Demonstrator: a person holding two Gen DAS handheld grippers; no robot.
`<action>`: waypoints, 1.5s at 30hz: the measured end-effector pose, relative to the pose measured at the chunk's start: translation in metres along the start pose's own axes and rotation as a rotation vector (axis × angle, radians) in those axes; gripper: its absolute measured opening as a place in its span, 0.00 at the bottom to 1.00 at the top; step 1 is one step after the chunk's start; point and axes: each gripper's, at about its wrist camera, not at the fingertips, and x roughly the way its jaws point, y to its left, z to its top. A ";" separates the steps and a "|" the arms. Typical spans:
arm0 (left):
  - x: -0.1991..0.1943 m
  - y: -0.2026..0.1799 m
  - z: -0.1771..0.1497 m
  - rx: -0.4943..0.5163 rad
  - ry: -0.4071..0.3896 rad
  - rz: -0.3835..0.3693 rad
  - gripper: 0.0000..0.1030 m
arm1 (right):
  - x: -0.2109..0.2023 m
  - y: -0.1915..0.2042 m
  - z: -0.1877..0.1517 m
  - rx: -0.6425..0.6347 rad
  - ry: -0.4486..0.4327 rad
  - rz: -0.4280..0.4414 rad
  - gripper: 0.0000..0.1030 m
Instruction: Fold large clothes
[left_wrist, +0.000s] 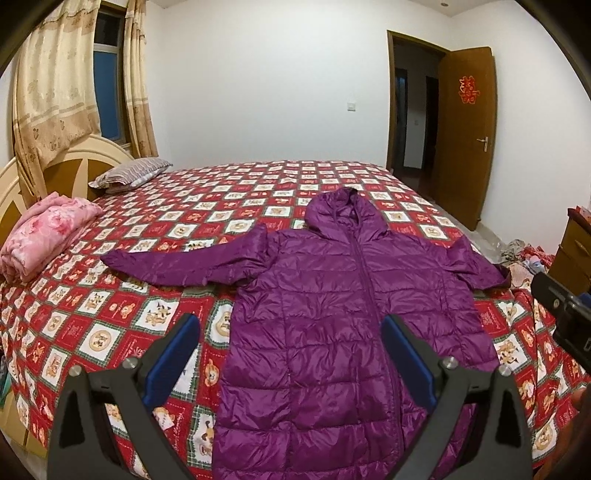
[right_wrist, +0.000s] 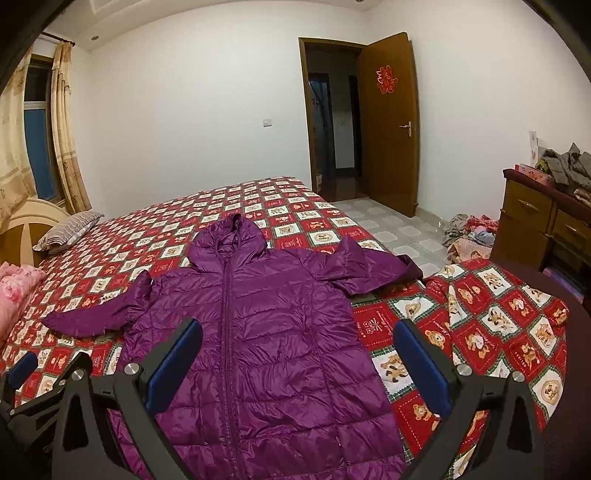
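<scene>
Lying face-up with sleeves spread, the purple jacket (left_wrist: 332, 314) sits at the bed's (left_wrist: 110, 332) near edge, probably ready for folding. Left gripper (left_wrist: 290, 354) and right gripper (right_wrist: 299, 360) hover above its hem, jaws spread wide, holding nothing.

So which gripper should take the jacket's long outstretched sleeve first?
Probably left: the left gripper, open, hangs over the purple jacket on the side of that sleeve; the right gripper sits nearer the bent sleeve.

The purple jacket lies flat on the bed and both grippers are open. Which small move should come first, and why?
Probably lower the left gripper to the outstretched left sleeve and pinch it. The purple jacket is zipped, spread flat, and neither gripper holds anything, so folding a sleeve inward seems the natural start.
</scene>
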 end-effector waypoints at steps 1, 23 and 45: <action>0.000 0.000 0.000 0.001 -0.001 0.000 0.97 | 0.002 -0.002 0.000 0.003 0.003 -0.001 0.99; 0.035 -0.008 0.008 0.018 0.003 -0.016 0.97 | 0.050 -0.012 0.025 0.016 0.039 -0.038 0.99; 0.071 -0.022 0.028 -0.012 0.017 -0.017 0.97 | 0.091 -0.022 0.044 0.030 0.061 -0.063 0.99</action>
